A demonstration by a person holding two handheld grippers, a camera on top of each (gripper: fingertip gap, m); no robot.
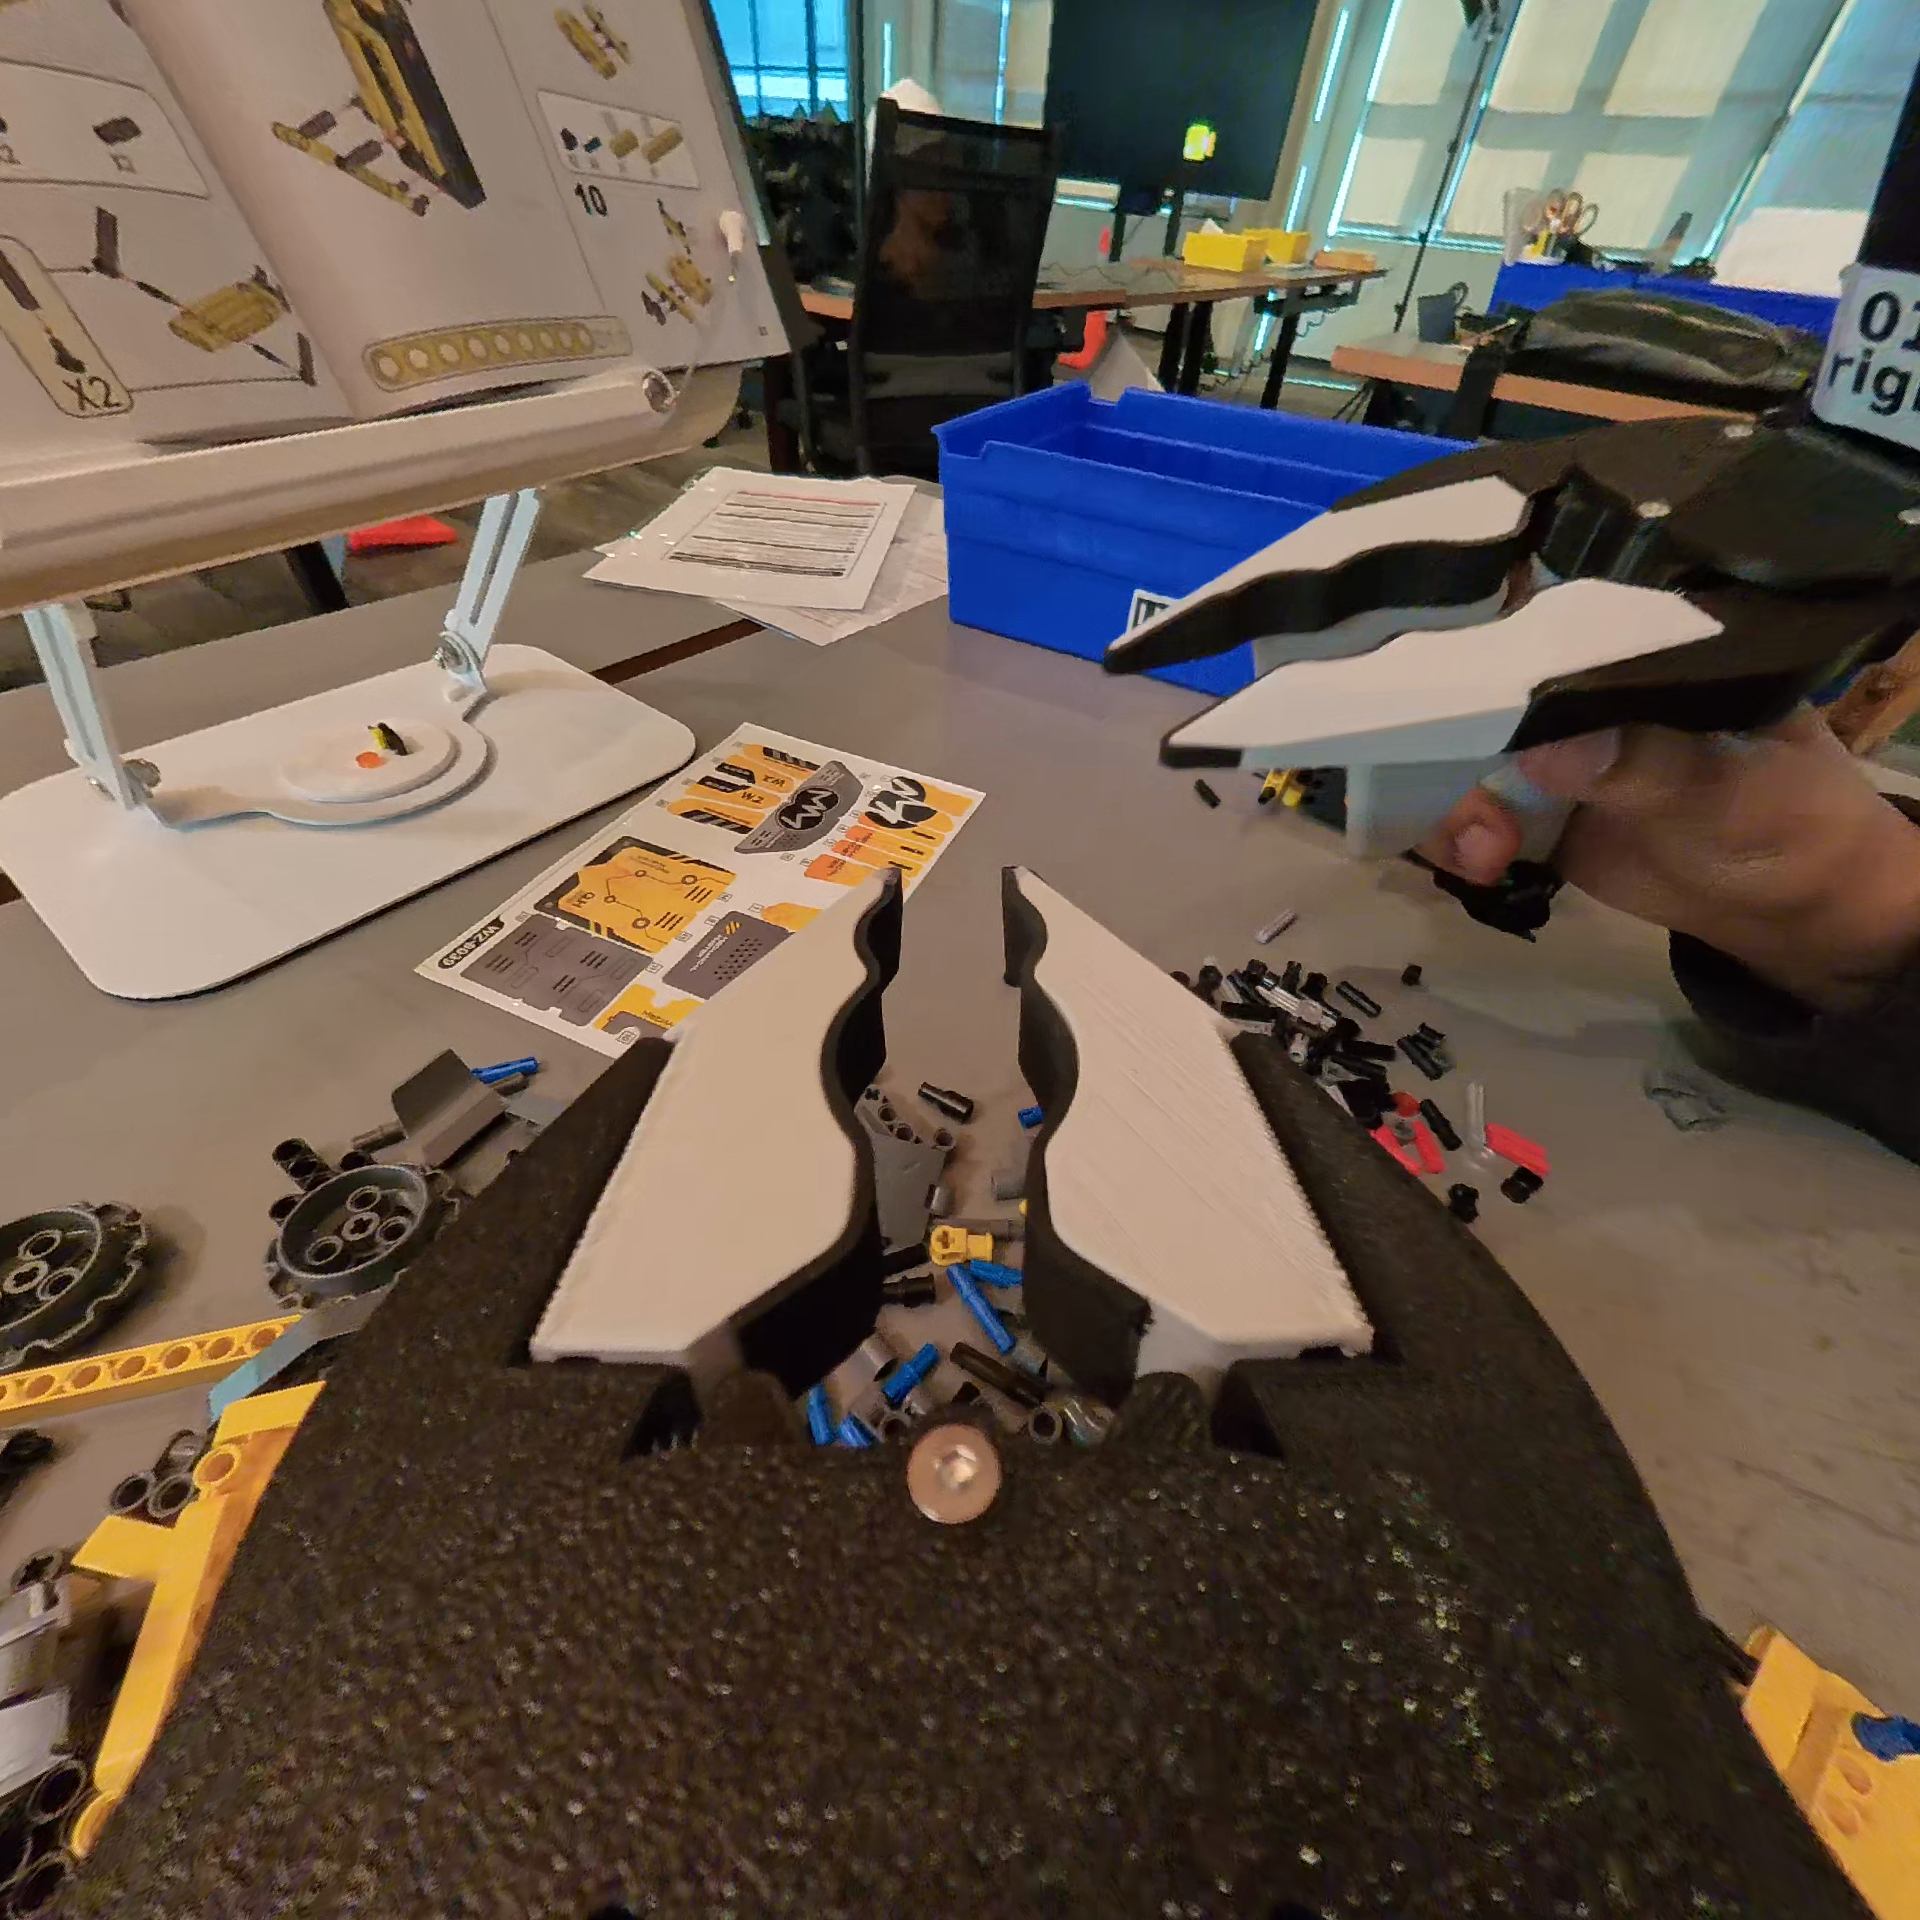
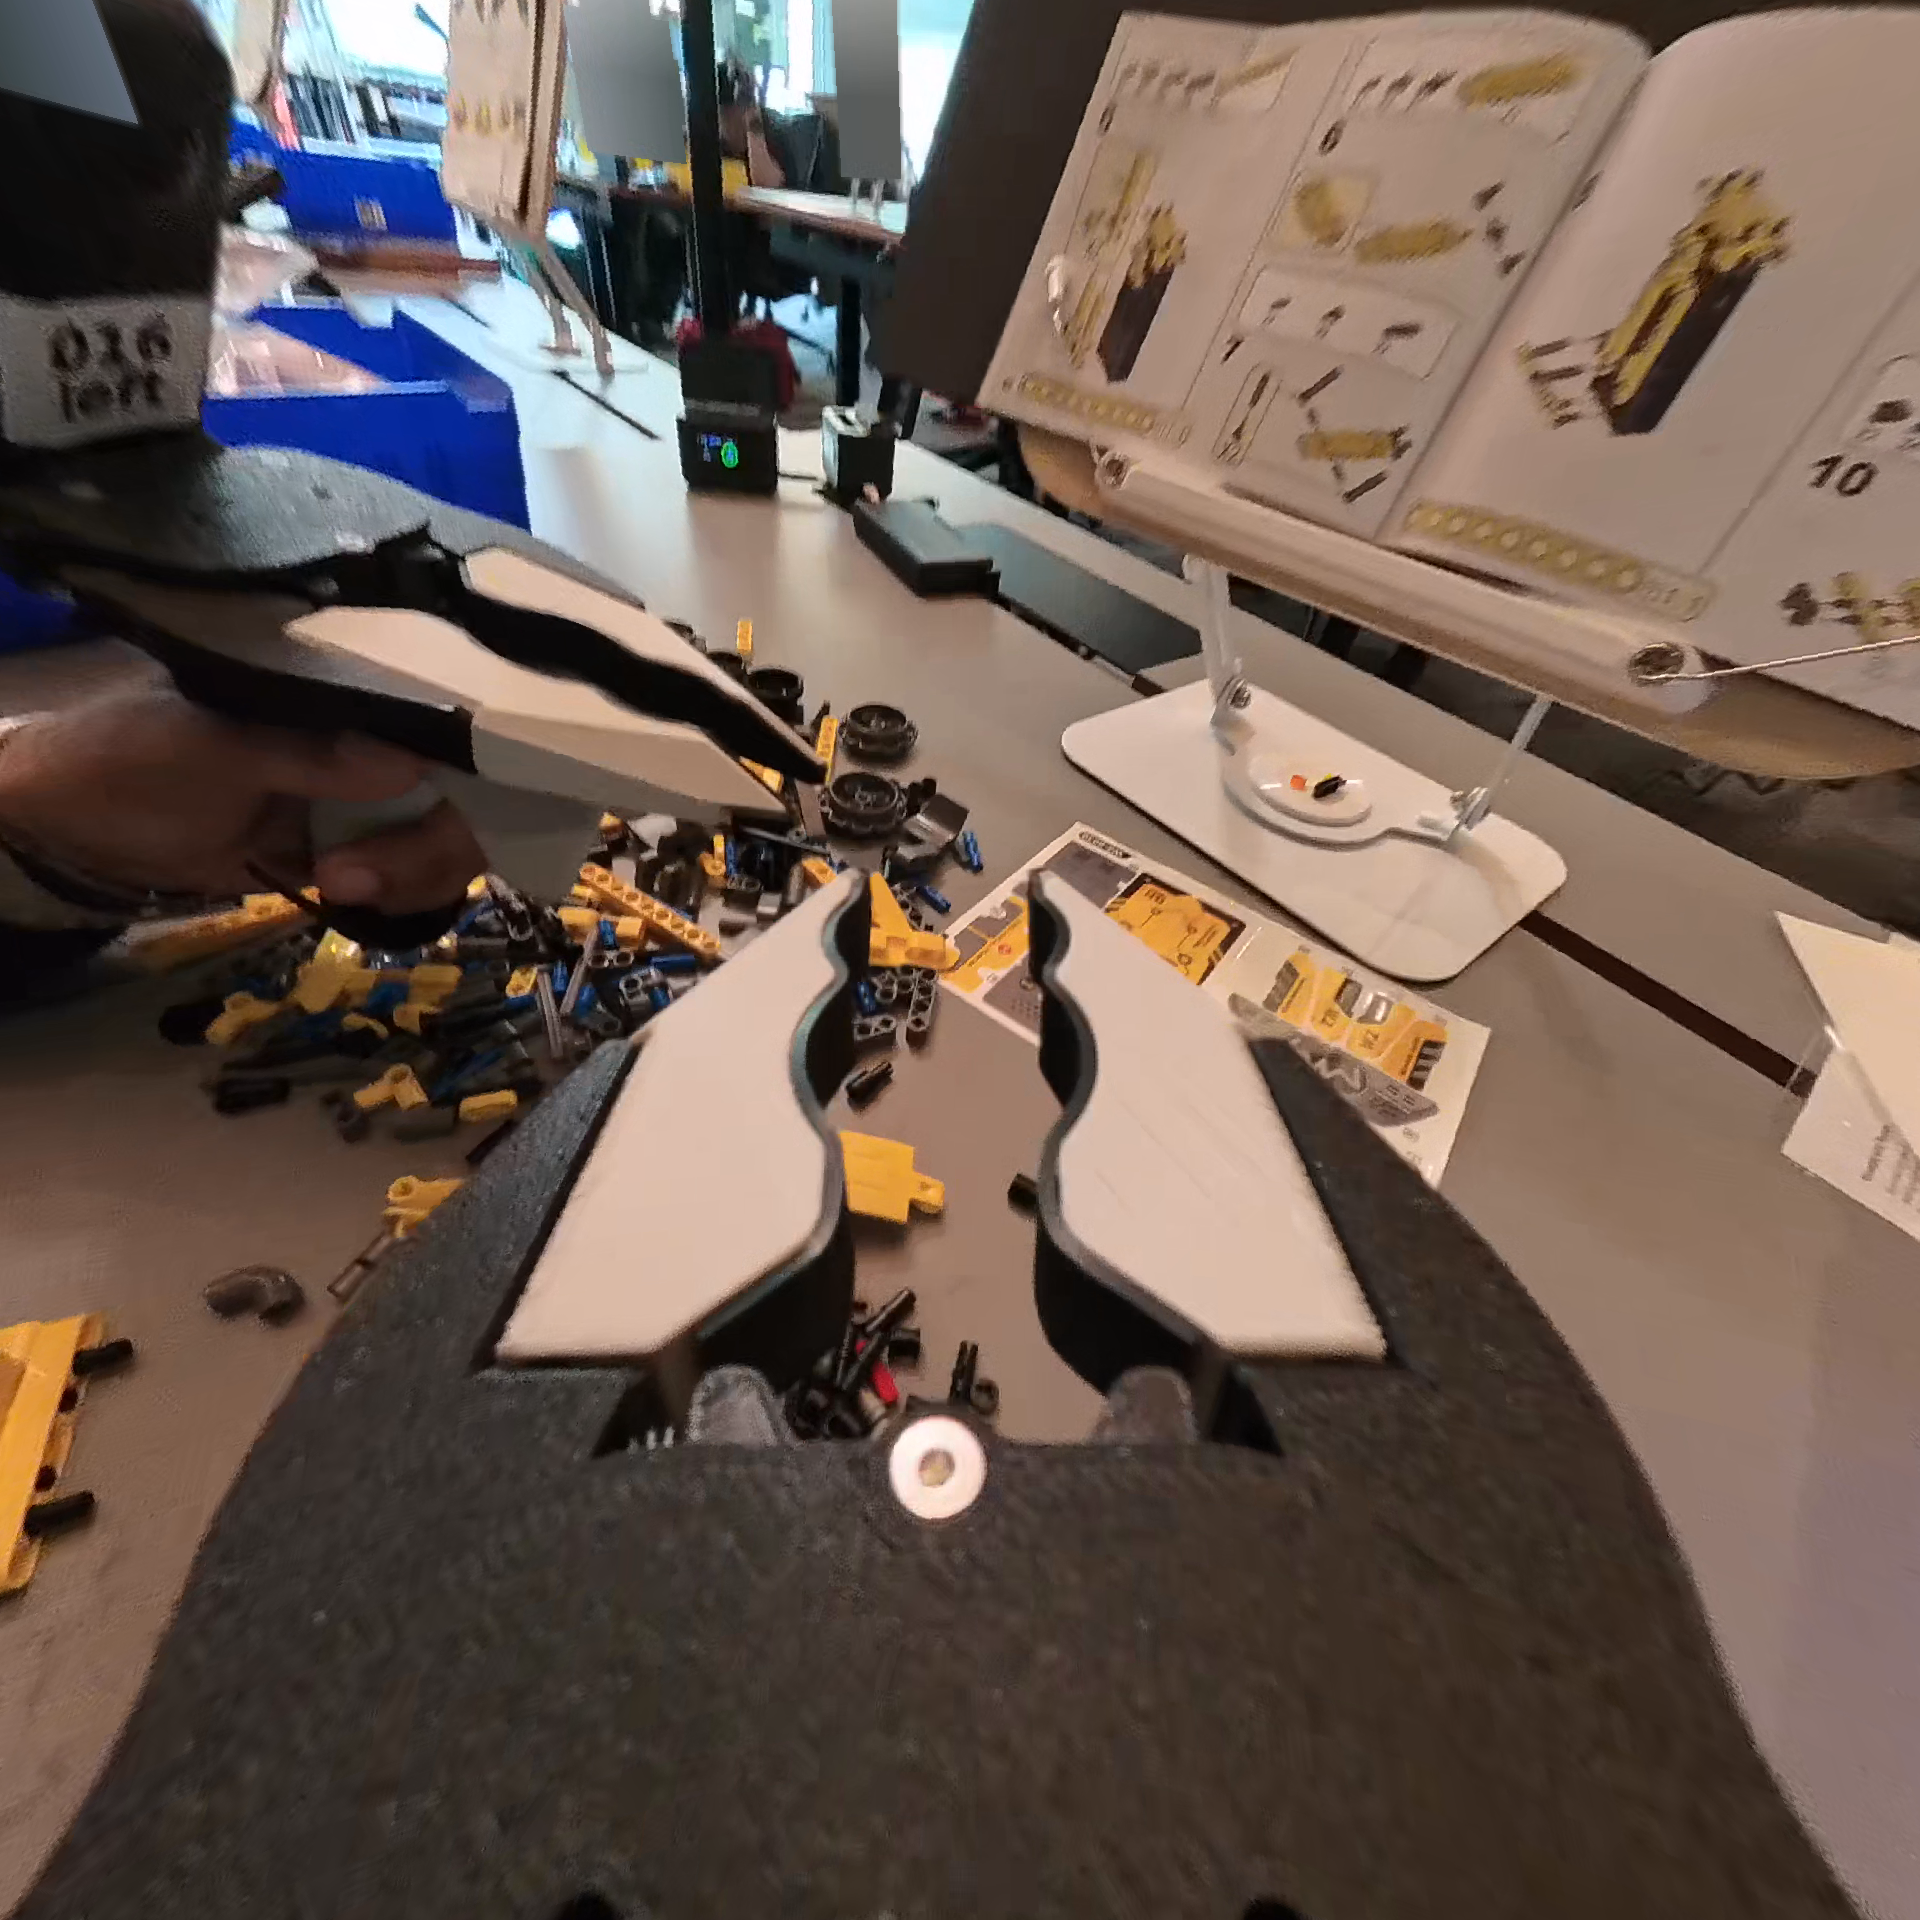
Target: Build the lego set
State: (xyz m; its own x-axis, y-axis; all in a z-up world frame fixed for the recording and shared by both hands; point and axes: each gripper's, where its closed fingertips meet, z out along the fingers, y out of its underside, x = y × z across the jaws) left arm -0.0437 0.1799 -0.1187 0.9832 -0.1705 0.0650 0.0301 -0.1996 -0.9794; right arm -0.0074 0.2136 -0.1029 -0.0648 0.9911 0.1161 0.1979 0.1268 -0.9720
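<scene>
Two hand-held grippers hover over a grey table [image 1: 1039, 727] strewn with small building-toy parts. The left gripper [image 1: 951, 883] hangs above a scatter of blue, black and grey pins [image 1: 977, 1299], which show through the gap between its white-faced fingers [image 1: 748, 1143]; the jaws stand narrowly apart and hold nothing. At its 12 o'clock lies a yellow-and-grey sticker sheet [image 1: 696, 894], flat on the table. At 10 o'clock stands a white book stand [image 1: 343, 821] carrying an open instruction booklet [image 1: 343, 187]. Dark toothed wheels [image 1: 353, 1226] and a long yellow beam [image 1: 135, 1361] lie at 9 o'clock. At 1 o'clock sits a blue bin [image 1: 1132, 520], with loose papers [image 1: 779, 540] beside it. A pile of black and red pins [image 1: 1351, 1049] lies at 3 o'clock, below the right gripper [image 1: 1138, 696], which a hand [image 1: 1704, 831] holds in the air.

From the right wrist view, the right gripper [image 2: 945, 883] has its jaws parted by a moderate gap, empty, above bare table with a yellow connector piece [image 2: 883, 1174] and a few black pins [image 2: 862, 1361] showing between the fingers. A heap of yellow, blue and black pieces [image 2: 499, 987] spreads out at 10 o'clock, under the left gripper [image 2: 800, 779], whose tips are close to the heap; contact cannot be judged. A small dark device with a lit screen [image 2: 727, 447] stands far off at 11 o'clock.
</scene>
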